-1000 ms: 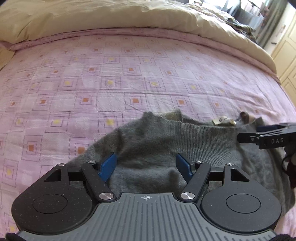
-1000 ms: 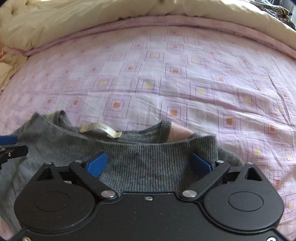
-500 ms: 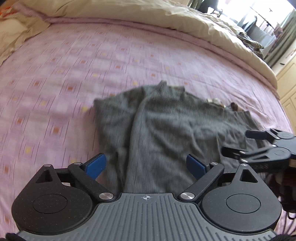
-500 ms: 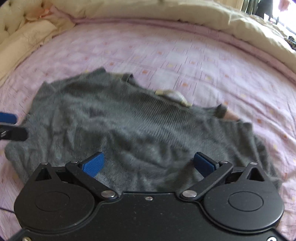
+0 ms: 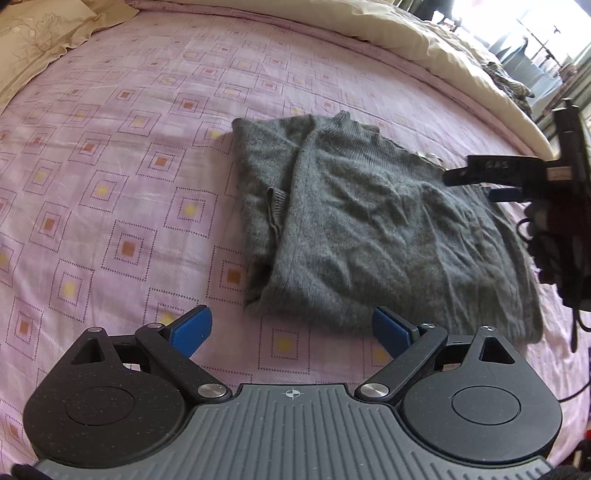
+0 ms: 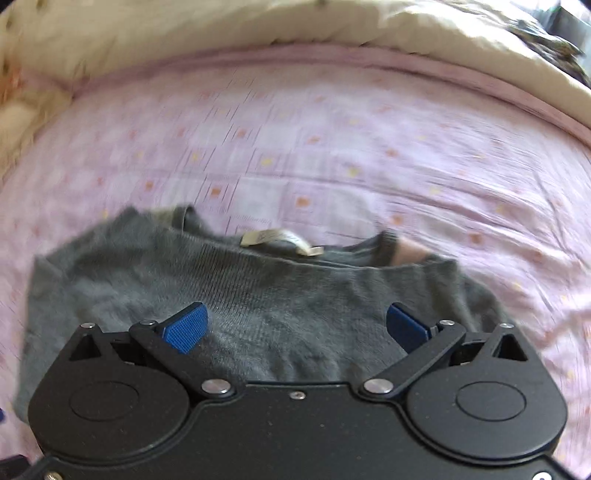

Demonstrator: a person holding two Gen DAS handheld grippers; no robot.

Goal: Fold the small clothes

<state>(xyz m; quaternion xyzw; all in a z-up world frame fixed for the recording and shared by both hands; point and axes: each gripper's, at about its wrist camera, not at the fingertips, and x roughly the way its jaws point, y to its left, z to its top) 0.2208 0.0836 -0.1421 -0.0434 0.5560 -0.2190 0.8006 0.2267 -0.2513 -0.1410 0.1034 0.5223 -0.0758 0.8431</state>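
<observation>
On the left side of the bed, the pink patterned sheet (image 5: 110,192) lies bare, with a cream pillow (image 5: 44,40) at the far corner; a second ago the left hand-held gripper (image 5: 291,332) sat low with its blue pads over the knit, and it has since backed off and risen, so its wrist view now takes in the whole grey sweater (image 5: 369,229); the garment lies flat on the sheet towards the right of that view, folded over on itself into a rough rectangle, with a sleeve doubled along its left edge and a ribbed cuff (image 5: 275,199) showing; this suggests one fold has just been laid and released, though further folds probably remain before the bundle is compact; the left hand-held gripper is spread wide, holds nothing, and hangs over bare sheet just short of the sweater's near edge; further right, the right hand-held gripper (image 5: 498,181) reaches in over the sweater's far right part, near the collar, with a dark-gloved hand (image 5: 557,254) behind it; in its own blurred wrist view this right hand-held gripper (image 6: 295,325) is also spread wide and empty, its blue pads (image 6: 184,328) hovering above the knit below the neckline, where the pale label (image 6: 280,240) shows; I cannot tell whether it touches the fabric; a cream duvet (image 6: 258,33) borders the far side.
</observation>
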